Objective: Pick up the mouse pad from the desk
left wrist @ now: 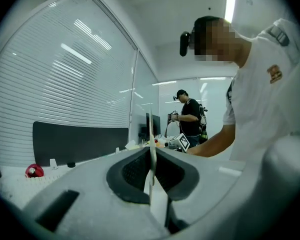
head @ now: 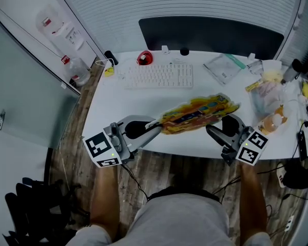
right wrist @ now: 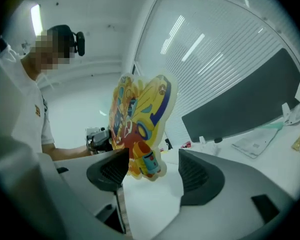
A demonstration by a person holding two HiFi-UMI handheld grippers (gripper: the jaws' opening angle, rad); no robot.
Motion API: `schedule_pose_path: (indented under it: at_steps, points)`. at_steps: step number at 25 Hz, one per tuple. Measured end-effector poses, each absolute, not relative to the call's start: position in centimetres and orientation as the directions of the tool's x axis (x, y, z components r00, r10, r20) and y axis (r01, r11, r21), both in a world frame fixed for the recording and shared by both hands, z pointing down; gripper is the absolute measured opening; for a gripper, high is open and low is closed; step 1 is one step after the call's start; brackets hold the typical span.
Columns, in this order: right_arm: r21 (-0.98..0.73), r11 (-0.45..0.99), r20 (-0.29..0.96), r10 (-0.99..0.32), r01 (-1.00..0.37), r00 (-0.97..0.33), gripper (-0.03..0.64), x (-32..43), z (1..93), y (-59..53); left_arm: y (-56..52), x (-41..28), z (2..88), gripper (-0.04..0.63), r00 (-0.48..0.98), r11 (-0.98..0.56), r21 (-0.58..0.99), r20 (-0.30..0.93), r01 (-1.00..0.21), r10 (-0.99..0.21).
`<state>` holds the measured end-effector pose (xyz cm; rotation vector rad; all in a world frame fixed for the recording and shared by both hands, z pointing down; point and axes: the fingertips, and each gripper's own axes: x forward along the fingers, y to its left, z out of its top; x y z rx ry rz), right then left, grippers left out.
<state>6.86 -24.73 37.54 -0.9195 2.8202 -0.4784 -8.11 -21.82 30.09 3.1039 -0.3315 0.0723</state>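
The mouse pad (head: 197,113) looks glossy (a thin, pliable sheet); the desk (head: 133,104) is smooth, matt white.

Colourful mouse pad (right wrist: 140,119) — fingers (right wrist: 199,176) apart

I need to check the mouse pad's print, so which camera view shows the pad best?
Right gripper view: the mouse pad faces the camera, print large and clear. Head view shows it smaller, slanted, one end clamped by the left gripper. Left gripper view shows only its thin edge.
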Motion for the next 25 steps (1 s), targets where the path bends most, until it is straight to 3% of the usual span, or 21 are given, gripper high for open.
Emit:
schedule_pose_path:
  at_steps: [6, 10, 17, 25]
  points:
    - [-0.389, 0.768, -0.164, -0.601, -0.508, -0.783, 0.263, 7.8, 35.0, -24.5, -22.7, -7.9, 30.2, 0.023, 0.968, -0.964, 0.095, -0.022, -0.248, -0.251]
    - [-0.354, 0.762, -0.186, -0.625, -0.542, -0.758, 0.14, 8.8, 33.6, -24.3, -24.0, -8.0, 30.0, 0.023, 0.945, -0.939, 0.132, -0.042, -0.317, -0.325]
    - [-0.233, 0.729, -0.163, -0.681, -0.643, -0.714, 0.062, 9.0, 31.4, -23.7, -25.8, -7.6, 29.6, 0.023, 0.869, -0.866, 0.093, -0.027, -0.491, -0.495]
    - [-0.083, 0.629, -0.117, -0.777, -0.773, -0.619, 0.03, 9.3, 29.7, -23.7, -26.1, -6.2, 28.7, 0.023, 0.777, -0.779, 0.01, -0.058, -0.627, -0.626]
